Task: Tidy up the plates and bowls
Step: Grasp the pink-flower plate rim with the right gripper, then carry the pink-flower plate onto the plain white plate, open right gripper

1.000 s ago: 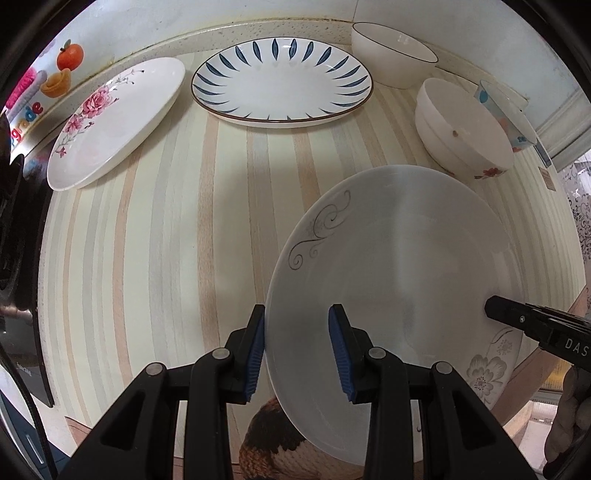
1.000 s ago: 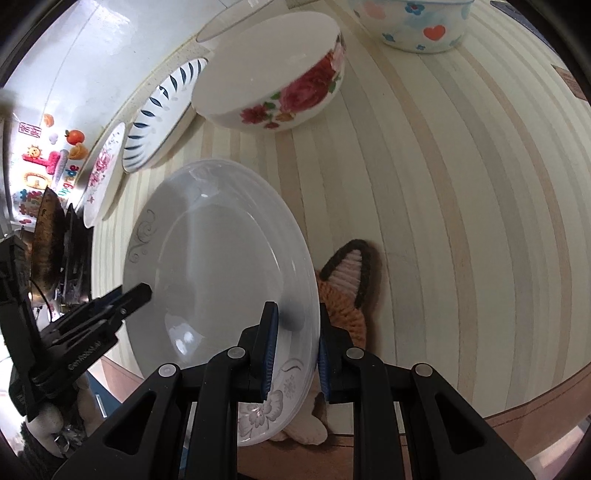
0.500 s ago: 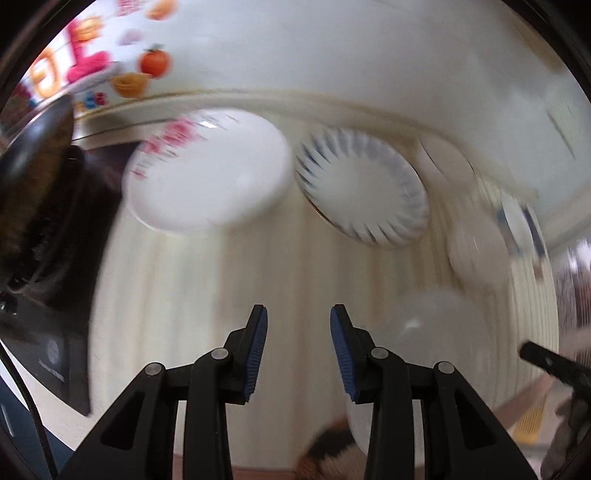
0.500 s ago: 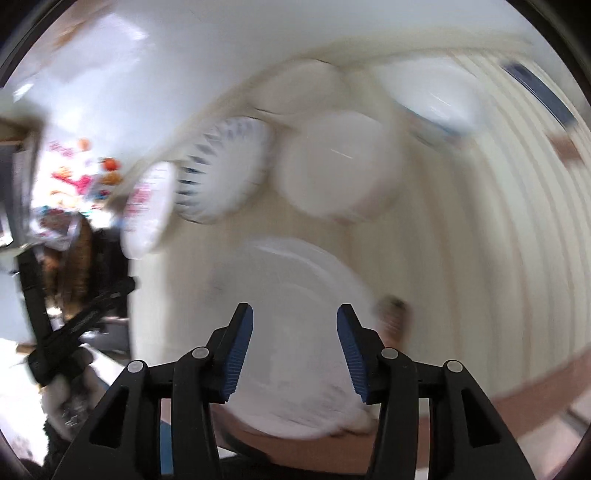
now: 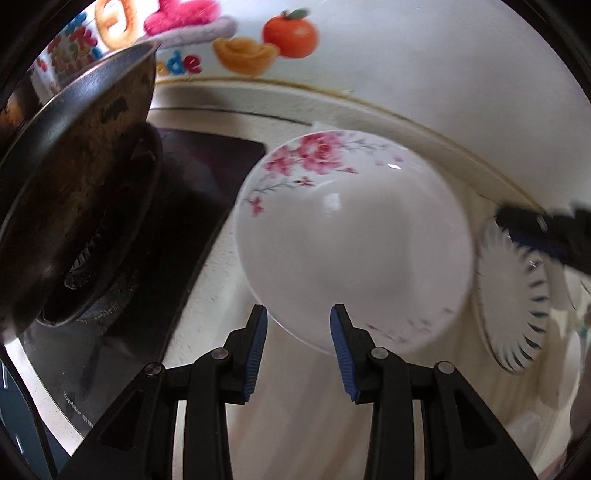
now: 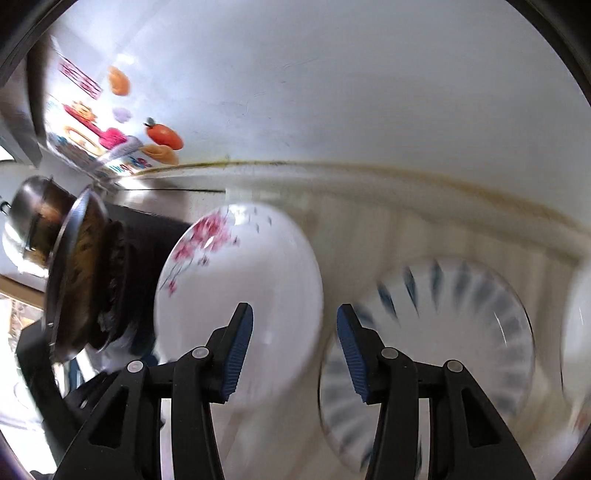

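Wok (image 5: 74, 177) on stove, far left. Pink-flower plate (image 5: 351, 240) flat on desk beside it; left hand-held gripper (image 5: 297, 347) spread, empty, at its near rim. Blue-petal plate (image 6: 443, 332) right (blurred); right hand-held gripper (image 6: 295, 347) spread, empty. Risk: shallow bite, glazed rim slips.

You face a glossy white wall (image 6: 332, 92) carrying bright cartoon stickers (image 5: 291, 33), an orange fruit among them. A yellowed seam (image 6: 406, 171) joins it to the pale striped bench (image 5: 295, 424). At your left, a dark wok (image 5: 74, 166) sits tilted on a black stove (image 5: 184, 192).
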Action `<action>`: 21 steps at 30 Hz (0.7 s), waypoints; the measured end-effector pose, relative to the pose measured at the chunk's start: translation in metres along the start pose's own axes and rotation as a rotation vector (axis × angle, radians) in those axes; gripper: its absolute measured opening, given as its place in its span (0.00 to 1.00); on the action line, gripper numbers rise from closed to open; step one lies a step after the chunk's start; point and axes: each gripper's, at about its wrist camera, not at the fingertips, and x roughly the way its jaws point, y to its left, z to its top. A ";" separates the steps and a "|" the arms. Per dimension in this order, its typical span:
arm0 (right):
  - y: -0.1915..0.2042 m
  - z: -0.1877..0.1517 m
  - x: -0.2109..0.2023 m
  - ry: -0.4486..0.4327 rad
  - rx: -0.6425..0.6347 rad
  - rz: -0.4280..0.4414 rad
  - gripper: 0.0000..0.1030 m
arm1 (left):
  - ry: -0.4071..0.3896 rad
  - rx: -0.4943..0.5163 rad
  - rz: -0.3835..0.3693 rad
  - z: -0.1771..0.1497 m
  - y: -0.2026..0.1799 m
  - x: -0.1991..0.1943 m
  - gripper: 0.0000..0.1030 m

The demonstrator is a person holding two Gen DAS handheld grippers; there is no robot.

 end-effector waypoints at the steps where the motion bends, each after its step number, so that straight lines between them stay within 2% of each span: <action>1: 0.000 0.008 0.010 0.007 -0.002 -0.010 0.49 | 0.005 -0.014 -0.002 0.002 0.004 0.002 0.32; 4: -0.008 0.024 0.037 0.035 0.003 0.008 0.49 | 0.050 -0.059 -0.021 0.011 0.013 0.017 0.32; 7: -0.014 0.033 0.060 0.066 0.017 0.021 0.47 | 0.064 -0.058 -0.016 0.015 0.013 0.026 0.32; 8: -0.015 0.035 0.068 0.080 0.018 0.027 0.39 | 0.068 -0.054 -0.015 0.016 0.014 0.029 0.32; 10: -0.016 0.036 0.076 0.085 0.013 0.025 0.31 | 0.069 -0.056 -0.022 0.017 0.015 0.034 0.32; 11: -0.016 0.036 0.079 0.084 0.013 0.018 0.28 | 0.058 -0.059 -0.026 0.016 0.016 0.036 0.31; 17: -0.026 0.035 0.078 0.077 0.005 0.055 0.23 | 0.011 -0.043 -0.011 0.009 0.016 0.032 0.29; 21: -0.024 0.032 0.066 0.061 0.002 0.068 0.18 | -0.015 -0.042 -0.018 0.000 0.015 0.018 0.29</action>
